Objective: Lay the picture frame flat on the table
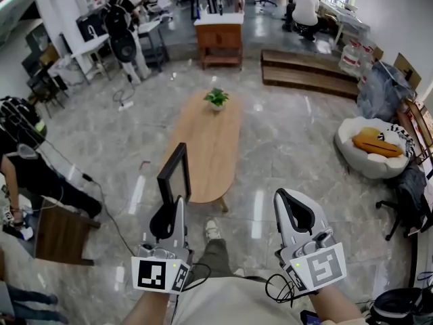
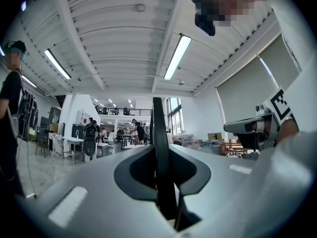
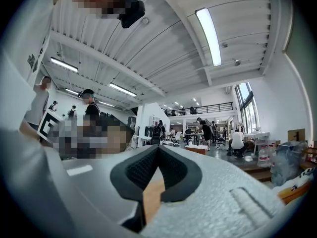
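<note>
Picture frame [image 1: 174, 175] stands upright, long axis vertical, nearly edge-on to me, by the near end of the wooden table [image 1: 210, 141]. L gripper [image 1: 170, 205] is clamped on its bottom edge, so it rises above the jaws. R gripper [image 1: 283, 196] has jaws together, empty, off to its right

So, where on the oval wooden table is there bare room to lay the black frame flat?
The oval wooden table is bare from the small potted green plant at its far end down to its near edge. The only crowding is by the near-left edge, where the left gripper holds the black picture frame upright.
</note>
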A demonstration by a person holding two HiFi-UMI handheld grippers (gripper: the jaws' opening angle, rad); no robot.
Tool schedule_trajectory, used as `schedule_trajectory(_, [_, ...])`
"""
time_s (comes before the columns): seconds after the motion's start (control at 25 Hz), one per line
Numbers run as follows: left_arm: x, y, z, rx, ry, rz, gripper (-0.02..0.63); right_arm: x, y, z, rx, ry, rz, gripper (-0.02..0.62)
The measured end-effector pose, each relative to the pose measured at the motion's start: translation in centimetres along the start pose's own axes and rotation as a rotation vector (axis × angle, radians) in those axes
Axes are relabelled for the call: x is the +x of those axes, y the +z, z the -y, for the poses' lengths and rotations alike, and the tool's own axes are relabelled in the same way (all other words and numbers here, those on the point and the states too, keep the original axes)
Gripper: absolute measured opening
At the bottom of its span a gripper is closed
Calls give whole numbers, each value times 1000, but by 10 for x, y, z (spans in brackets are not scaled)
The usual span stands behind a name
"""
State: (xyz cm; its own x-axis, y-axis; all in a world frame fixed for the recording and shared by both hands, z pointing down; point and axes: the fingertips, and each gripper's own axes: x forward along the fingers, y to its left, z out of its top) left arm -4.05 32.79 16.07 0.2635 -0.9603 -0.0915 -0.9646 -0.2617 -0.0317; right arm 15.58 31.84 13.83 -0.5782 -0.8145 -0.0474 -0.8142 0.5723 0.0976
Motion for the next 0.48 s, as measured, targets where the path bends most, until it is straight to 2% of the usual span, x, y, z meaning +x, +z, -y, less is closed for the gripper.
schedule_trajectory(0.48, [55, -19, -22, -31, -26, -5, 66, 55, -22, 23, -15, -6, -35, 2])
